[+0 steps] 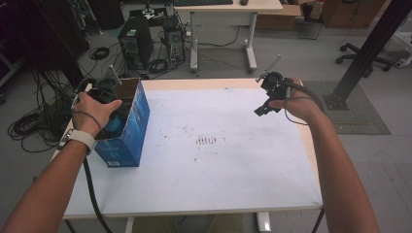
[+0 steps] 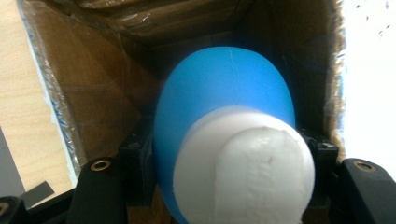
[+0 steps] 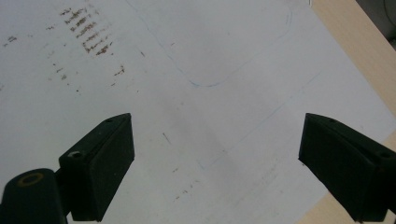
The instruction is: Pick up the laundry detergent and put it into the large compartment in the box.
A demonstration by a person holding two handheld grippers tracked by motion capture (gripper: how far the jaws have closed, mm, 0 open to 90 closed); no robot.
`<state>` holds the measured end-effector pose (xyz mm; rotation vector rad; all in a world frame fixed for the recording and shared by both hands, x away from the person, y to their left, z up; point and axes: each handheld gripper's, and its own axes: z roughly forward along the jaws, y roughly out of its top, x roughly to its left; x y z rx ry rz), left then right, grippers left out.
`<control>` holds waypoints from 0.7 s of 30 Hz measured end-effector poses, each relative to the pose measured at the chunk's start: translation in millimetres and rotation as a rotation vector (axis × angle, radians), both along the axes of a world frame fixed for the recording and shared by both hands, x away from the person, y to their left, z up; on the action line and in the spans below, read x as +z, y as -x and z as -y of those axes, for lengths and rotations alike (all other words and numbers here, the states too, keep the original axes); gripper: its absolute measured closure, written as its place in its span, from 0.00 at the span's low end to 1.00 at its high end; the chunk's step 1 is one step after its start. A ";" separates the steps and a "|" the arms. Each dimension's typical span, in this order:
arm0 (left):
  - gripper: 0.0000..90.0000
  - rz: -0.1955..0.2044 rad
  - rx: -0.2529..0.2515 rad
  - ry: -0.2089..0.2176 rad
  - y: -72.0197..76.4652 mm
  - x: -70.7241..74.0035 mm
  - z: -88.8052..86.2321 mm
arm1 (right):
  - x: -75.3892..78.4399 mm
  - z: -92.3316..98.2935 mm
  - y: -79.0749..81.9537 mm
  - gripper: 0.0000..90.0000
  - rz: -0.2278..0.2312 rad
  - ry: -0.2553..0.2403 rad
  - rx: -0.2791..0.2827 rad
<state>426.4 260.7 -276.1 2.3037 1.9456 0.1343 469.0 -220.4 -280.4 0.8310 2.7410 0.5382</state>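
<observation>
The step in hand is the transfer of a blue bottle (image 2: 219, 102) with a white cap (image 2: 247, 172) through the open top of a blue cardboard box (image 1: 127, 127). The left gripper (image 2: 224, 163) is clamped on the bottle just below the cap, one black jaw on each side of it. The bottle's blue body points into the brown interior of the box. Whether the bottle is going in or coming out cannot be judged from the pictures; the bottom of the box is dark, and contact between bottle and box floor cannot be confirmed.

The box stands at the left edge of the table (image 1: 204, 194), in the high view, with the person's left hand (image 1: 94, 109) over its opening.

The right gripper (image 3: 215, 163) hangs over the right far part of the table with its jaws spread wide and nothing between them.

The next move calls for a straight path along the box's axis, so that the bottle clears the cardboard walls and does not tip the box.

The table carries a white sheet (image 1: 233, 160) with brownish smudges (image 1: 206, 141) near its middle. Beyond it the room shows a grey floor, a computer tower (image 1: 136, 41), coiled cables (image 1: 29, 126) and a second desk (image 1: 228, 7).
</observation>
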 end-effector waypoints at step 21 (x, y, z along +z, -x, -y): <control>0.41 -0.007 0.007 0.022 -3.8 -1.2 -6.6 | -0.7 -0.2 1.0 0.12 -0.003 0.005 0.003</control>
